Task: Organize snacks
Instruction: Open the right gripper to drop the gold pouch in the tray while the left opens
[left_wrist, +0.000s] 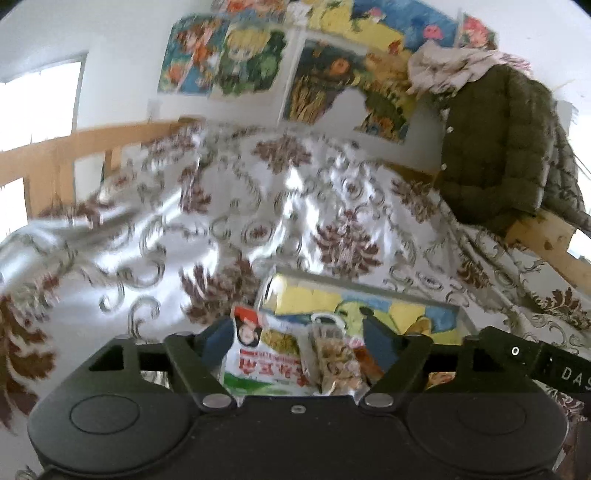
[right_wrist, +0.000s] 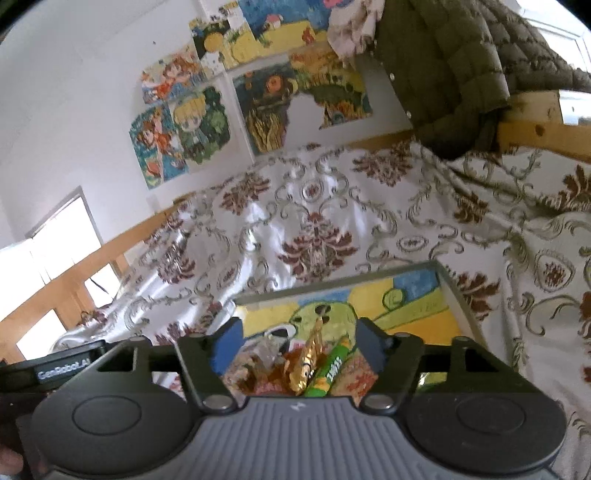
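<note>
I've got my left gripper (left_wrist: 293, 334) spread wide above a white snack bag (left_wrist: 264, 356) lying in the tray (right_wrist: 448, 284); my right gripper (right_wrist: 295, 341) gapes too (nothing pinched), over a gold wrapper (right_wrist: 308, 360) and green candy tube (right_wrist: 330, 373).

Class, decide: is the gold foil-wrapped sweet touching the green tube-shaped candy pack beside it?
Touching. In the right wrist view the gold foil-wrapped sweet leans against the green tube-shaped candy pack, no gap showing.

snack packets (right_wrist: 317, 365) crowd the tray's (right_wrist: 458, 291) near end; its far painted floor lies bare.
</note>
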